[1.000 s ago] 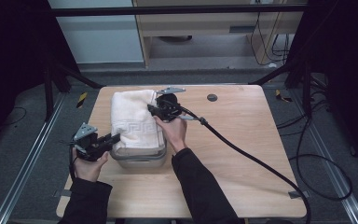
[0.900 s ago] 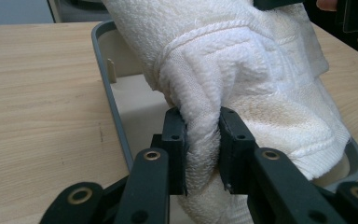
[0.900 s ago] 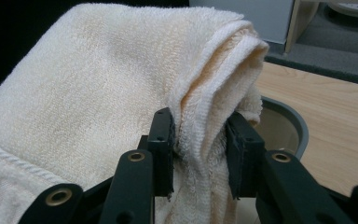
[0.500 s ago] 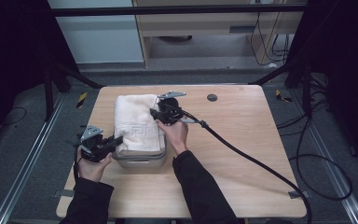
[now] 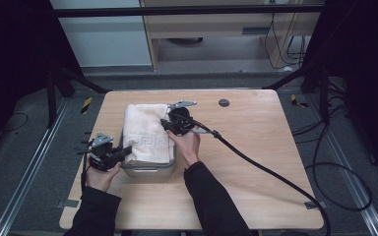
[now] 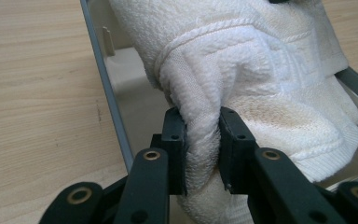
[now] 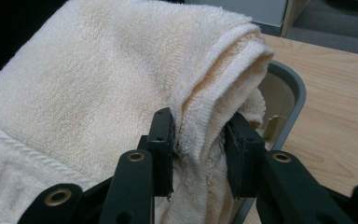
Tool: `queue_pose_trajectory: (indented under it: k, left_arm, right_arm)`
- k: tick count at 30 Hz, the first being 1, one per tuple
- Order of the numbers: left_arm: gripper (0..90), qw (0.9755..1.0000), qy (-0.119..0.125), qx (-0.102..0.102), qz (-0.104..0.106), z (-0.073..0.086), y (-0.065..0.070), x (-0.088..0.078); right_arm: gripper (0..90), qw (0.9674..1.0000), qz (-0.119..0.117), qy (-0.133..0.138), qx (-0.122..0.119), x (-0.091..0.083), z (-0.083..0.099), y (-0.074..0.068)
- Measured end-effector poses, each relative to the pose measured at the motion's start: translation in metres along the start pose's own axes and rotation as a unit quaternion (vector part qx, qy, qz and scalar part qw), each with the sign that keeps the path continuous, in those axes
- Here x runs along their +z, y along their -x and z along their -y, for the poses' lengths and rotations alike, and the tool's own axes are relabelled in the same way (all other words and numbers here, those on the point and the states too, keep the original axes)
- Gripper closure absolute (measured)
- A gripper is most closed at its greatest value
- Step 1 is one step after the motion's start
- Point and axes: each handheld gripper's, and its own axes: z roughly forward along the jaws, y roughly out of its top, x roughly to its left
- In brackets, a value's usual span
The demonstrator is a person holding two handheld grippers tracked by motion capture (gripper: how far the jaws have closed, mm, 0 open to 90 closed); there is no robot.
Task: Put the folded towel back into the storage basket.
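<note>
Both tongs, left (image 5: 126, 151) and right (image 5: 166, 123), clamp thick folds of a folded white terry towel (image 5: 146, 132), holding opposite ends, apparently to settle it evenly into the grey rectangular bin (image 5: 150, 170) on the wooden surface (image 5: 256, 128).

- Table (image 5: 275, 147): light wood-grain top with rounded corners, set centrally in the high view
- Grommet (image 5: 223, 103): small dark round insert near the far edge of the table
- Floor (image 5: 34, 162): grey carpet on all sides of the table
- Floor rails (image 5: 27, 174): metal tracks running diagonally along the left and right sides
- Frame struts (image 5: 71, 78): black, angled, standing beyond the far corners
- Cabinet (image 5: 211, 22): pale wooden unit against the far side, with loose cables (image 5: 280, 34) beside it
- Wall panel (image 5: 103, 34): pale blue-grey, far left
- Lighting: bright over the table, dark at both sides
</note>
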Motion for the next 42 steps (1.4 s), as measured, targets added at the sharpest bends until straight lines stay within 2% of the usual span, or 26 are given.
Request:
queue_pose_trajectory:
  k: [7, 21, 23, 26, 27, 28, 29, 30, 35, 39, 42]
  left_arm:
    - [73.0, 0.9999, -0.016, 0.0, -0.006, 0.001, 0.0, 0.005]
    - [64.6, 0.9996, -0.022, -0.007, -0.018, 0.003, -0.002, 0.009]
    - [61.0, 0.9996, -0.015, -0.004, -0.026, 0.002, -0.001, 0.008]
    - [59.7, 0.9997, 0.0, -0.006, -0.022, 0.002, -0.001, 0.005]
    - [59.5, 0.9997, 0.011, -0.006, -0.023, 0.0, -0.001, 0.002]
    - [59.3, 0.9997, 0.011, -0.006, -0.023, 0.0, -0.001, 0.002]
    - [59.0, 0.9995, 0.022, -0.006, -0.022, -0.001, -0.001, -0.001]
    - [58.8, 0.9995, 0.022, -0.006, -0.022, -0.001, -0.001, -0.001]
    - [57.1, 0.999, 0.04, 0.0, -0.022, -0.003, 0.001, -0.007]
    - [53.9, 0.9983, 0.055, 0.002, -0.021, -0.003, 0.003, -0.011]
    - [50.8, 0.9981, 0.058, 0.006, -0.02, -0.003, 0.004, -0.012]
  right_arm:
    - [66.8, 0.9999, 0.006, -0.007, -0.011, 0.004, 0.006, -0.002]
    - [64.4, 0.9996, 0.011, -0.021, -0.018, 0.008, 0.01, -0.001]
    - [63.1, 0.9993, 0.013, -0.025, -0.026, 0.01, 0.012, -0.001]
    - [59.9, 0.9991, 0.01, -0.026, -0.034, 0.012, 0.013, 0.0]
    - [59.5, 0.9989, 0.012, -0.022, -0.04, 0.011, 0.013, 0.0]
    - [59.5, 0.9989, 0.012, -0.022, -0.04, 0.011, 0.013, 0.0]
    - [58.1, 0.9982, 0.022, -0.013, -0.055, 0.009, 0.012, -0.001]
    - [58.1, 0.9982, 0.022, -0.013, -0.055, 0.009, 0.012, -0.001]
    - [53.9, 0.9977, 0.025, 0.006, -0.062, -0.002, 0.006, 0.0]
    - [49.4, 0.9973, 0.028, 0.027, -0.062, -0.019, 0.002, 0.006]
    - [45.9, 0.9972, 0.03, 0.031, -0.061, -0.027, 0.002, 0.01]
